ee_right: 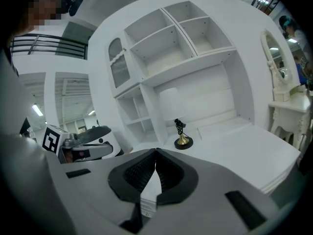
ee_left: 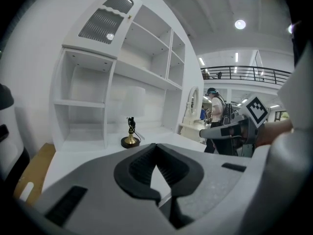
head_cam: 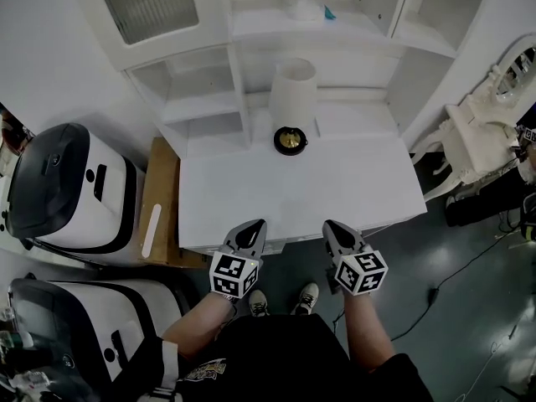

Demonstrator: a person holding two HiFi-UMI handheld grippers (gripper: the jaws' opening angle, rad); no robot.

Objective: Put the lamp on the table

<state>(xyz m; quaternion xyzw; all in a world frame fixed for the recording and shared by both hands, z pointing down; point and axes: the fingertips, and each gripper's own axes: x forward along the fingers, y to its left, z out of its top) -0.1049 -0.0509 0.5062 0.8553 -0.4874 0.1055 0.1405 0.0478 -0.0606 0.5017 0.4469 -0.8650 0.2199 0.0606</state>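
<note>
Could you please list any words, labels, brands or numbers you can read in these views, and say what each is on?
No words or numbers can be read here.
Left gripper and right gripper: only black-and-white square patterns, no letters.
Print on the person's dark shirt: too blurred to read.

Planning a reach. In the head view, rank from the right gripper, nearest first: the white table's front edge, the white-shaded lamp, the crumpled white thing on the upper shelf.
1. White table, front edge: just by the right gripper.
2. White-shaded lamp with black-and-brass base: back of the table, centre.
3. Crumpled white thing: upper shelf, behind and above the lamp.
</note>
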